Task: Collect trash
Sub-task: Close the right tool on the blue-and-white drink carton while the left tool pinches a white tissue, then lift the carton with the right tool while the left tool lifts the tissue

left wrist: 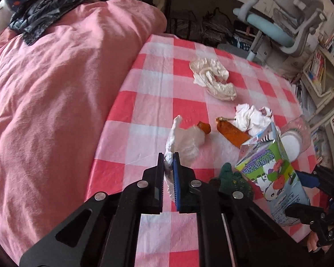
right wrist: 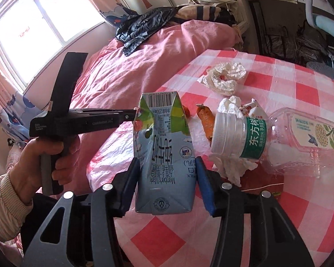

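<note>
Red-and-white checked cloth covered the table, with a pink duvet heaped on the bed beside it and a black plastic bag lying on top, well beyond both claws.

The left gripper had its jaws pressed together on the near tail of a crumpled white tissue, whose body trailed forward from the tips toward a sausage piece.

The right gripper straddled an upright milk carton, long axis vertical, base low between the blue pads. The pads sat at the carton's sides, but contact could not be judged for certain.

Just right of that claw lay a clear plastic bottle on its side, cap toward the carton, over more tissue.
</note>
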The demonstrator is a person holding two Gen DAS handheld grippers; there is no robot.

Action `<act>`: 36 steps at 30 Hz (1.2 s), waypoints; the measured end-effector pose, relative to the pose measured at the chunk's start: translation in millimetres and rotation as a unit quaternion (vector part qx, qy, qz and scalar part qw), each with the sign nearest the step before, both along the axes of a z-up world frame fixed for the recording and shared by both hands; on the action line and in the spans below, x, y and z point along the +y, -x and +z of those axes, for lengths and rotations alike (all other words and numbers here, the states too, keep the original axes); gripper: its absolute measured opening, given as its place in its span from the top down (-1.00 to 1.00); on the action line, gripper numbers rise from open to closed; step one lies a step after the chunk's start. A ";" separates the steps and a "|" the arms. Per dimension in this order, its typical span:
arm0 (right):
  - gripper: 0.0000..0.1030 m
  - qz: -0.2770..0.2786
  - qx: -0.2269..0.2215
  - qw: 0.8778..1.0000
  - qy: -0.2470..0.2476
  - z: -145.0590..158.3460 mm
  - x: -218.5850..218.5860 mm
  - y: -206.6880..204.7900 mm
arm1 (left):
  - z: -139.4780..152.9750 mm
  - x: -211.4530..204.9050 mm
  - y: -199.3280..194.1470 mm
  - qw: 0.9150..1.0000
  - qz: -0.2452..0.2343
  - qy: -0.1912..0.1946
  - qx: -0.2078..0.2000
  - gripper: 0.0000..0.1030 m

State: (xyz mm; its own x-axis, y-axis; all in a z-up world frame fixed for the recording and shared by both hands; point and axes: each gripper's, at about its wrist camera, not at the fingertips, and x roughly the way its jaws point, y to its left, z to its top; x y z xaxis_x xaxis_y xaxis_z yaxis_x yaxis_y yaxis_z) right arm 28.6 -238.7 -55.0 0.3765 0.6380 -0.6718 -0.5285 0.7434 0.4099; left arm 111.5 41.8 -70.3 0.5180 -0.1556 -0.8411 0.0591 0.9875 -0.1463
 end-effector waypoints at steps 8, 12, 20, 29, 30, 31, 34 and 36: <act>0.04 0.002 -0.051 0.999 0.003 26.5 2.1 24.4 | 26.7 32.6 32.6 0.996 0.029 0.077 -0.027 0.86; 0.04 -0.018 -0.063 0.998 -0.004 33.3 -6.7 35.4 | 34.0 32.1 52.3 0.995 0.022 0.091 -0.037 0.86; 0.04 -0.069 -0.084 0.994 -0.020 44.7 -32.3 49.8 | 42.9 28.5 82.8 0.989 -0.002 0.139 -0.053 0.86; 0.03 -0.113 -0.107 0.987 -0.036 56.7 -55.8 66.9 | 48.2 20.9 95.4 0.978 -0.028 0.197 -0.062 0.86; 0.03 -0.117 -0.109 0.986 -0.038 57.4 -58.6 68.1 | 49.3 18.5 95.6 0.978 -0.031 0.197 -0.064 0.86; 0.03 -0.120 -0.110 0.986 -0.039 56.7 -60.8 69.2 | 49.8 16.1 96.5 0.978 -0.034 0.195 -0.066 0.86; 0.03 -0.128 -0.110 0.985 -0.041 53.4 -66.1 68.1 | 49.1 9.3 96.0 0.980 -0.038 0.183 -0.065 0.86; 0.03 -0.132 -0.108 0.984 -0.044 51.6 -68.3 66.3 | 48.3 6.0 94.1 0.982 -0.038 0.175 -0.064 0.86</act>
State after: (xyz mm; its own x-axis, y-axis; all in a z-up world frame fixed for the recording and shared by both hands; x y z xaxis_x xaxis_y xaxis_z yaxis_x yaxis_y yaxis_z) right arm -37.7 -307.1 -3.3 0.6652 0.5501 -0.5049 -0.4030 0.8337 0.3775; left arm 17.4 47.8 -22.0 0.5915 -0.4654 -0.6584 0.1705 0.8703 -0.4620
